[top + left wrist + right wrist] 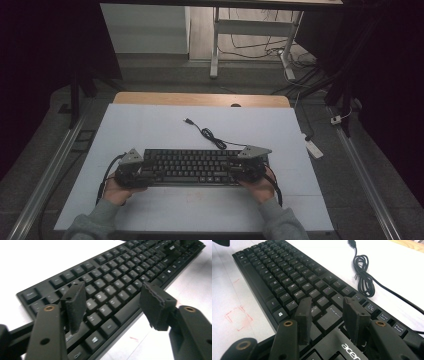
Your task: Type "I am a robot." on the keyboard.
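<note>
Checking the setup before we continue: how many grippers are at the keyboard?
2. The left gripper sits at the left end of the keyboard, and the right gripper at its right end. Both have their jaws apart over the keys.

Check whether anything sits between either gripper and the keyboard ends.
Nothing visible does. The left gripper and right gripper hover open over the ends of the keyboard. Its coiled cable lies behind, on the table.

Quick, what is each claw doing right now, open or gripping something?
Left claw: open, jaws spread over the left end of the keyboard, gripping nothing.
Right claw: open above the keyboard's right end, gripping nothing.
</note>
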